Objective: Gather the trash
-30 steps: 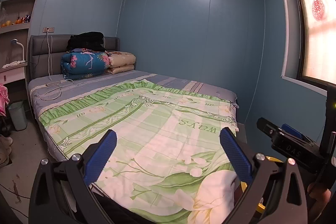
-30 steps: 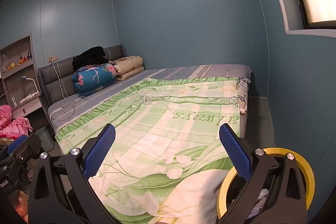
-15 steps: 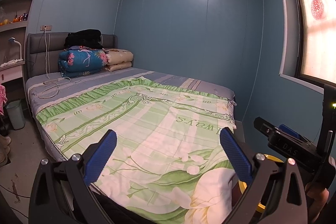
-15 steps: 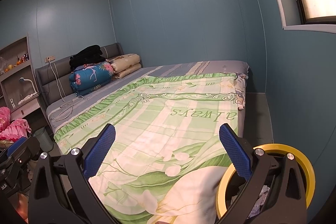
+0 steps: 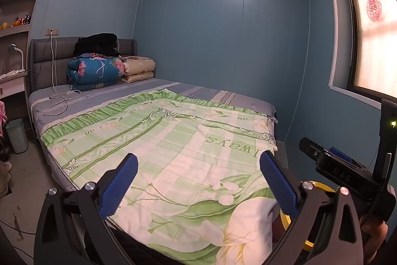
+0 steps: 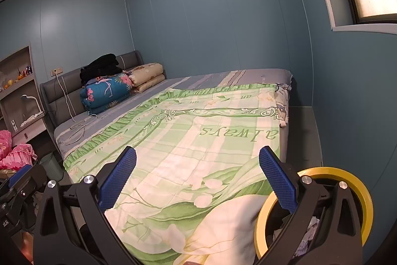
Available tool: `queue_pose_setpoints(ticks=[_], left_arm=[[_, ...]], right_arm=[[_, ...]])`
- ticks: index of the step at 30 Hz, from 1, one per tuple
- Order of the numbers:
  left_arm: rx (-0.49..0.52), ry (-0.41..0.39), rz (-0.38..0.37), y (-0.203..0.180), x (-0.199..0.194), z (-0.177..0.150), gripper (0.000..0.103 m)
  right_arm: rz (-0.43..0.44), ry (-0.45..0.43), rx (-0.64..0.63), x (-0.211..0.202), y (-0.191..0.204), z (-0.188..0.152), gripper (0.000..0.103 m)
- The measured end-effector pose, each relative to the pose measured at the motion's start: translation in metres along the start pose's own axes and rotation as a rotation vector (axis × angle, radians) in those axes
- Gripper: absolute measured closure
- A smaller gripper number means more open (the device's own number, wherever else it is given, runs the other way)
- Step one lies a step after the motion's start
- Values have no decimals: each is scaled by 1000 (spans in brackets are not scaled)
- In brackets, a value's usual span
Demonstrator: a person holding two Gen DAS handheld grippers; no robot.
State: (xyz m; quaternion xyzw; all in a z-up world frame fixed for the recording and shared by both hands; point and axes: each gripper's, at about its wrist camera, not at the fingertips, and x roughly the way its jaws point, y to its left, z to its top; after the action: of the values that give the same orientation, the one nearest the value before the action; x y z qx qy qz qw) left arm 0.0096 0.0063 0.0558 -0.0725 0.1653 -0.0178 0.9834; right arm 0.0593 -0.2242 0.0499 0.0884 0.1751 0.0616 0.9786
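- I am holding the left gripper (image 5: 198, 180) with its blue pads spread wide, and nothing is lying between them; it is hanging over the near end of the bed (image 5: 153, 101).
- I am keeping the right gripper (image 6: 197, 178) wide too, also empty, over the same near part of the green flowered quilt (image 6: 198, 140).
- A bin with a yellow rim (image 6: 347, 173) is standing at the near right, just beside the corner of the bed; something pale and crumpled is lying inside, maybe trash, but the gripper's frame is covering most of it.
- In the left view the same yellow rim is showing only as a thin arc behind the right finger.
- At the far left, a folded blue blanket (image 5: 95, 72) and beige pillows (image 5: 139, 70) are lying against the headboard.
- A small pale basket (image 5: 16, 131) is standing on the floor at the far left of the bed.
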Motion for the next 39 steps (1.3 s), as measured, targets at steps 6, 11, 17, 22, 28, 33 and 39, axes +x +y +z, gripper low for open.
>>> queue_pose_setpoints(ticks=[6, 11, 17, 22, 28, 33, 39], left_arm=[[2, 5, -2, -1, 1, 0, 8], [4, 10, -6, -2, 2, 0, 8], [6, 17, -9, -3, 4, 1, 8], [5, 24, -16, -3, 5, 1, 8], [10, 28, -21, -4, 7, 0, 8], [14, 32, -21, -4, 8, 0, 8], [16, 38, -21, -5, 11, 0, 8]], right_arm=[[-3, 2, 3, 0, -2, 0, 8], [-5, 4, 6, 1, -2, -1, 8], [-9, 5, 12, 2, -4, -2, 8], [-12, 7, 21, 2, -6, -3, 8], [-16, 11, 26, 2, -8, -4, 8], [-18, 15, 29, 2, -8, -4, 8], [-19, 17, 31, 2, -9, -4, 8]])
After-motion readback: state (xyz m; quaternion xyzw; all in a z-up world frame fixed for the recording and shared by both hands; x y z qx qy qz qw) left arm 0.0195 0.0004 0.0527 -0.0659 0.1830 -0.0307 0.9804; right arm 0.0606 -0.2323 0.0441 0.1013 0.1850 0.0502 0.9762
